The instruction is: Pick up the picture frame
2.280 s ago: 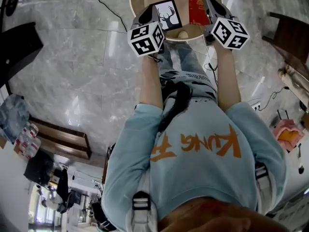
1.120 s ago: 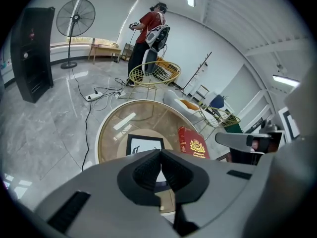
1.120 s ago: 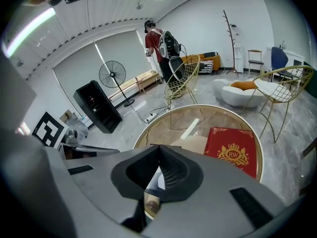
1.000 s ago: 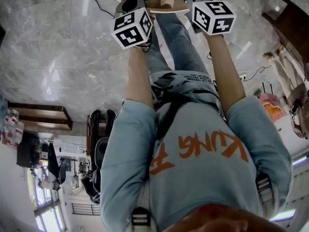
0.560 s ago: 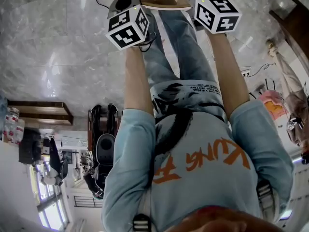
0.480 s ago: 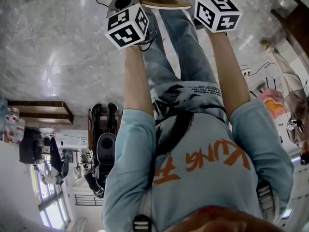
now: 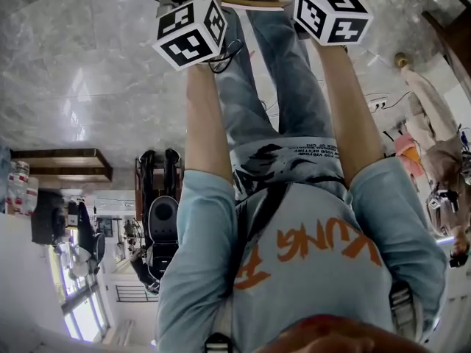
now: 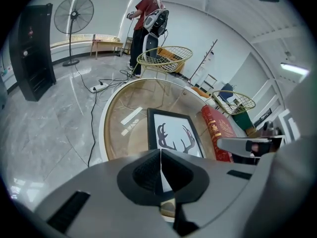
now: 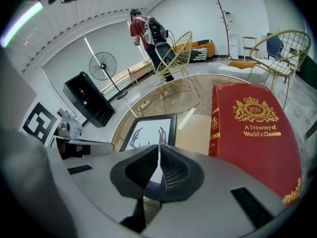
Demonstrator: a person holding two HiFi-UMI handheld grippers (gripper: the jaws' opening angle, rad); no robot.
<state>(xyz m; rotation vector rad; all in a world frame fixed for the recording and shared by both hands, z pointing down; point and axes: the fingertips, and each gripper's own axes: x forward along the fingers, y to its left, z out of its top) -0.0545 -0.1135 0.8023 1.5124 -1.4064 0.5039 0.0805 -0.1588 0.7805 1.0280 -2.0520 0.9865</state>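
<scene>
Both grippers have sunk toward the round table (image 8: pixel 119 133), which now sits at the very top edge of the head view. The picture frame (image 8: pixel 173 135), black with an antler print, lies flat on the table beside a red book (image 9: pixel 252 128), just ahead of both tips. The left gripper (image 8: pixel 161 151) is pinched together and empty. The right gripper (image 9: pixel 159 147) has just been easing open but looks all but closed, seemingly with nothing between its jaws.
</scene>
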